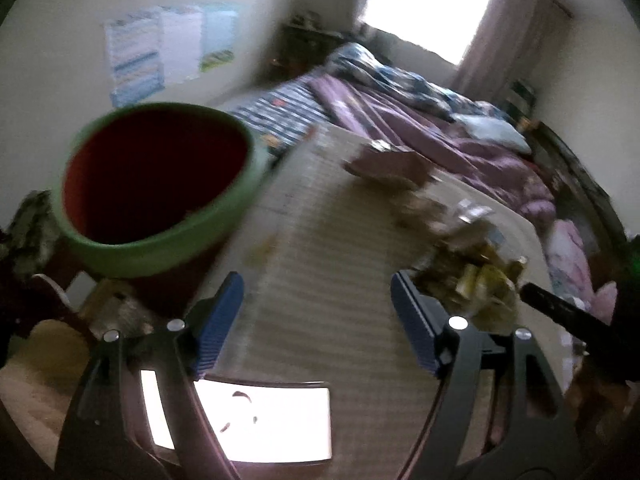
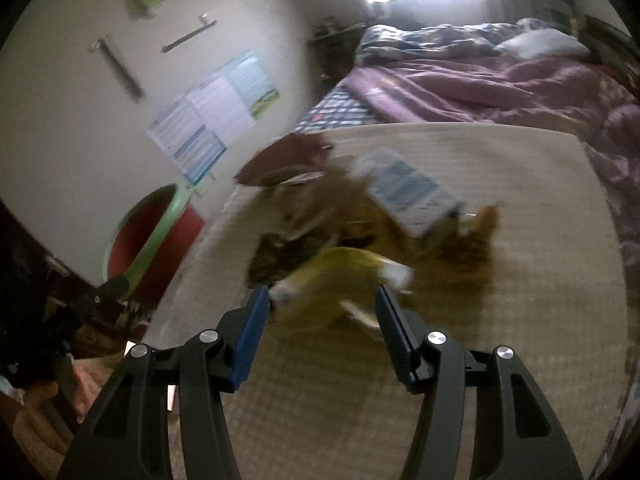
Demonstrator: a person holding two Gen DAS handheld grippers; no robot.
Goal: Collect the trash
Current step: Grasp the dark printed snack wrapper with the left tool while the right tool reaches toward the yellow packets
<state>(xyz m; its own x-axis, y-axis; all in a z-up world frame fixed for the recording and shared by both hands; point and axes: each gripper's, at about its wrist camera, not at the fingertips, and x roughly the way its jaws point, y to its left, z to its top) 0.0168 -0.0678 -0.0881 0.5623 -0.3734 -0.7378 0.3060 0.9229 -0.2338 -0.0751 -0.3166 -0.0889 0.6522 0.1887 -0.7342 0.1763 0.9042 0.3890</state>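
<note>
- Bedroom scene, blurred in both views: bed [image 2: 500,76] with purple covers at the back, posters [image 1: 160,48] on the wall.
- Beige table [image 2: 500,280] fills the foreground and carries the trash.
- Bin [image 1: 156,184], red with a green rim, stands off the table's left edge, mouth tilted toward the left wrist camera; it is well apart from the litter.
- Trash pile [image 2: 360,216] sits mid-table: brown crumpled wrappers, a white and blue carton on top, all loosely heaped.
- Yellow wrapper [image 2: 340,276] lies nearest, just ahead of the right gripper [image 2: 320,304], roughly between its fingertips.
- Right jaws are spread wide, nothing pinched.
- Left gripper [image 1: 316,292] hovers over bare table, jaws also spread and empty, the pile off to its right.
- Risks, as I judge them: the wrapper is thin and light, so closing jaws may slide it away or catch only a corner.
- A pinch set too deep may drag neighbouring scraps and tip the carton.
- The carry to the bin crosses the table edge; a weak grip may drop litter on the floor.
</note>
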